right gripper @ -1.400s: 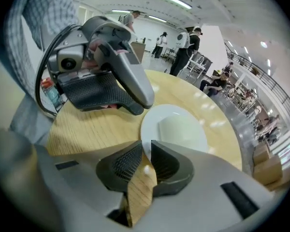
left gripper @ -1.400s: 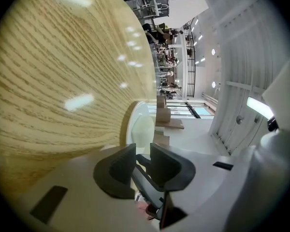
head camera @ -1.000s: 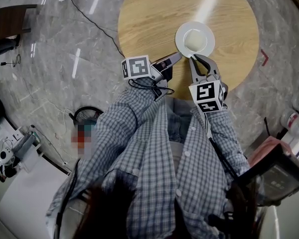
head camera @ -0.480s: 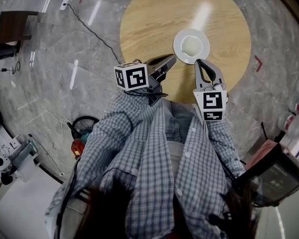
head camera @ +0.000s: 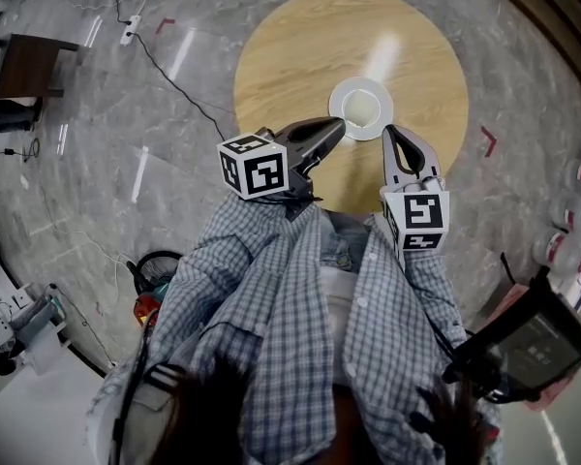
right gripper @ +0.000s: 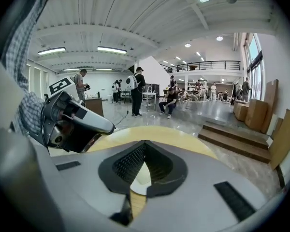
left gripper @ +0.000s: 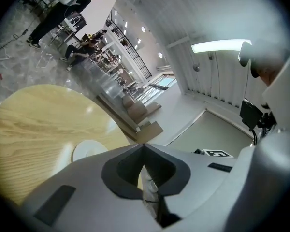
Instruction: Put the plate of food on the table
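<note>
The plate (head camera: 361, 108) of food sits on the round wooden desk (head camera: 290, 56), nothing touching it. The left gripper (head camera: 339, 123) and right gripper (head camera: 390, 130) hover just beside its near edge, jaws clenched together on nothing.

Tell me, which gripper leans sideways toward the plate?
The left gripper: it slants across toward the plate, while the right gripper points straight ahead.
</note>
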The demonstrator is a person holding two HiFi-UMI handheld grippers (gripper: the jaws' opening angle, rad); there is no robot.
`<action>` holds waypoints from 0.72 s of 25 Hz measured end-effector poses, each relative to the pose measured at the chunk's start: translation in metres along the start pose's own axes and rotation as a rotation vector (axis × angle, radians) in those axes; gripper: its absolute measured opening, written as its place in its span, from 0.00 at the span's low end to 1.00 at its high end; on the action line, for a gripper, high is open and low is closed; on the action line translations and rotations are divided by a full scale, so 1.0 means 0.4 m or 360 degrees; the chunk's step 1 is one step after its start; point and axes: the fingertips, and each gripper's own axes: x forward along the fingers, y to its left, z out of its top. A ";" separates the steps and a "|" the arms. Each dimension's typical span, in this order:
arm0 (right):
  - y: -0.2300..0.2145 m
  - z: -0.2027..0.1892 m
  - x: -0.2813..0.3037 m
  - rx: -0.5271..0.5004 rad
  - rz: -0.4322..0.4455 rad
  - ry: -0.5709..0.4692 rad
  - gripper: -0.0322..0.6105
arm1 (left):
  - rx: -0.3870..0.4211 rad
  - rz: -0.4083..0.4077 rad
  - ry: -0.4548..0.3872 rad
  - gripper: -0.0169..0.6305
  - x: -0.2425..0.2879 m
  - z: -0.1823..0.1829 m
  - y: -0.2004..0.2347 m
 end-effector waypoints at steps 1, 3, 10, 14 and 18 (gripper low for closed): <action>-0.005 0.015 -0.007 0.0000 -0.0007 -0.0022 0.06 | 0.0029 -0.0013 -0.0002 0.04 0.000 0.006 -0.014; -0.020 0.034 -0.018 0.0004 -0.0027 -0.0064 0.06 | 0.0096 -0.0030 0.0003 0.04 0.004 0.015 -0.033; -0.049 0.074 -0.051 0.0019 -0.0040 -0.0207 0.06 | 0.0315 -0.0003 0.0023 0.04 0.013 0.045 -0.081; -0.037 0.099 -0.059 0.0020 -0.0006 -0.0263 0.06 | 0.0397 -0.0011 -0.0023 0.04 0.008 0.069 -0.107; -0.031 0.136 -0.064 0.0066 0.0000 -0.0327 0.06 | 0.0448 -0.0056 -0.0040 0.04 0.001 0.090 -0.132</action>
